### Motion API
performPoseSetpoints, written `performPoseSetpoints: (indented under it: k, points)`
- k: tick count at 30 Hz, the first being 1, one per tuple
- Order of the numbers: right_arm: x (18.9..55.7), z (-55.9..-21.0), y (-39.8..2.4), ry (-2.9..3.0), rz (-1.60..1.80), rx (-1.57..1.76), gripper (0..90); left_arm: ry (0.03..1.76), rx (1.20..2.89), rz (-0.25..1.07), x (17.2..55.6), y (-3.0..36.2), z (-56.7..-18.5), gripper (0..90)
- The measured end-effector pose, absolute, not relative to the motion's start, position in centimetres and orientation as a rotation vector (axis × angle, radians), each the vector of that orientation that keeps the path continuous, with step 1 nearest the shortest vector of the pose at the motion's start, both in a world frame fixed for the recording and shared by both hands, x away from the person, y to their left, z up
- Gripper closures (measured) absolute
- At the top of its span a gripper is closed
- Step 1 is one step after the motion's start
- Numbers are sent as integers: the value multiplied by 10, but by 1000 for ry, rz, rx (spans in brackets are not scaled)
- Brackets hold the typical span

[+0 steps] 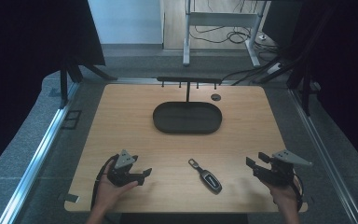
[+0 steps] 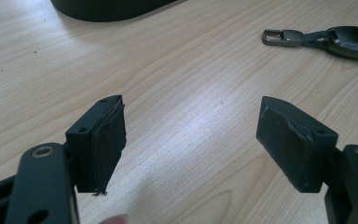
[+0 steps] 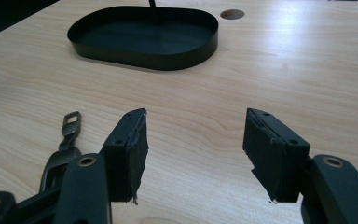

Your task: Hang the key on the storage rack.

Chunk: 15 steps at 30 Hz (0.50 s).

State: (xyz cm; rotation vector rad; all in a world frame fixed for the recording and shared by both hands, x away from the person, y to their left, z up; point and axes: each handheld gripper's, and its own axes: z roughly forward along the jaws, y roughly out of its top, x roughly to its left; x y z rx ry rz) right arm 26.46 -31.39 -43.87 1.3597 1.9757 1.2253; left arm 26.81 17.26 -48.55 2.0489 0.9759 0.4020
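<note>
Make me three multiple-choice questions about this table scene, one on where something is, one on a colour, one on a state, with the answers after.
1. Where does the car key fob lie?
A. inside the tray
B. on the wooden table between the two grippers
C. hung on the rack

2. What colour is the oval tray?
A. black
B. white
C. red

3. How do the left gripper jaws stand?
A. shut on the fob
B. shut on nothing
C. open with nothing between them

Answers: 1 B, the high view shows the fob on bare table, the left gripper to one side and the right gripper to the other. 2 A, its wall and floor are black. 3 C, the left gripper view shows bare wood between its pads.
</note>
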Motion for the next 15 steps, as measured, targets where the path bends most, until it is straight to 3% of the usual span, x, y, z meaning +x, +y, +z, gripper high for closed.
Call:
performPoseSetpoints:
  k: [15]
  points:
    - [265,-431,-297,2013,1271,1294,422,977,2052,395,268,172,-486,245]
